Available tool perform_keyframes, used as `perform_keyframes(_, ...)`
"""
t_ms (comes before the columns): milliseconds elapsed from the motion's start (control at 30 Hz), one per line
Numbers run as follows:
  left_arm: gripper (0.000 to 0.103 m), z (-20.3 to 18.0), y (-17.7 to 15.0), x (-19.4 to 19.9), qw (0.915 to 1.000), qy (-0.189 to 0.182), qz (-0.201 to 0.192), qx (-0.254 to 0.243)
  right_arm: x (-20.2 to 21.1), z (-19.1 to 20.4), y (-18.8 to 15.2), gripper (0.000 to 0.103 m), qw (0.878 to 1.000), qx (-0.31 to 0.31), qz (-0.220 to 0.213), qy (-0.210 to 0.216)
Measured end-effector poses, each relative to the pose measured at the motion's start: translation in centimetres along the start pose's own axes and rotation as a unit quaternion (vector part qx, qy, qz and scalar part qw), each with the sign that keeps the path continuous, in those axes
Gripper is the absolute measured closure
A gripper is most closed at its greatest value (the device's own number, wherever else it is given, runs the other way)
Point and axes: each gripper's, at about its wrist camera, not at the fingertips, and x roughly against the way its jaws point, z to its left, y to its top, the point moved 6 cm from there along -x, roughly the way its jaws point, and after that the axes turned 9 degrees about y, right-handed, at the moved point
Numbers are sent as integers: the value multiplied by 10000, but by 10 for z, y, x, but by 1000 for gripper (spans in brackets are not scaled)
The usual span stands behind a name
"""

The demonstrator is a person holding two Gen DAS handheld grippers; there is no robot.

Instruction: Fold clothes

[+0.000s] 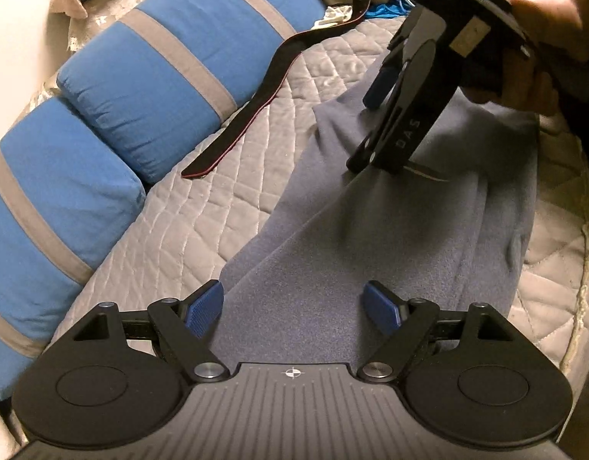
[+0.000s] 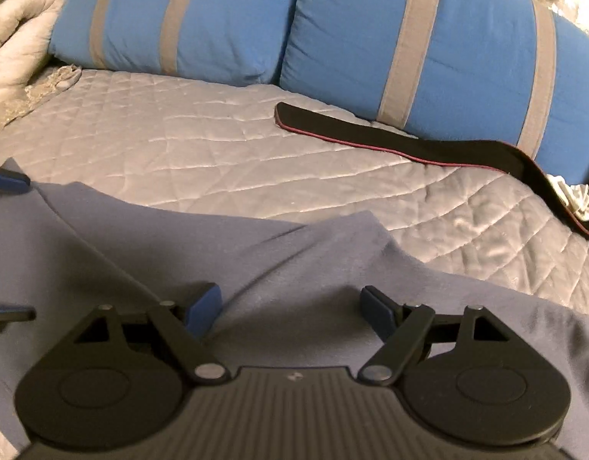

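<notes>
Blue-grey garment (image 1: 390, 230) lies partly folded along the quilted bed (image 1: 171, 230), near its pillow edge; black strap (image 2: 409, 145) beside it, apart; left gripper (image 1: 292, 306) spread wide, nothing clamped, fabric under the pads; right gripper (image 2: 290, 306) likewise released over a raised crease. My read: next fold wants both pinching one edge, lifting evenly, smoothing that crease first.

Both wrist views look down, close, sharing the garment (image 1: 371, 237)
</notes>
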Motion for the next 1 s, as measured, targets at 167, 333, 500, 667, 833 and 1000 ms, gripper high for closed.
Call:
perform_keyframes(167,23,1,0,7,9997,181,-73,-130,16,4,4,14,9987,260,-407,-152)
perform_keyframes(333,23,23,-2,18,9986,493,-94,153,35,24,6,10,9939,767,-786,-27)
perform_keyframes(500,23,58,-11,25,9928,625,165,1004,54,56,-7,8,9788,1744,-1058,-179)
perform_keyframes(667,23,88,-26,31,9736,123,477,2228,77,92,-26,8,9578,2624,-1126,-332)
perform_keyframes(833,23,112,-38,35,9473,-102,579,3149,88,119,-44,8,9368,3318,-904,-648)
perform_keyframes(1000,23,133,-47,32,9252,-93,580,3749,91,109,-36,9,9639,2519,-697,-506)
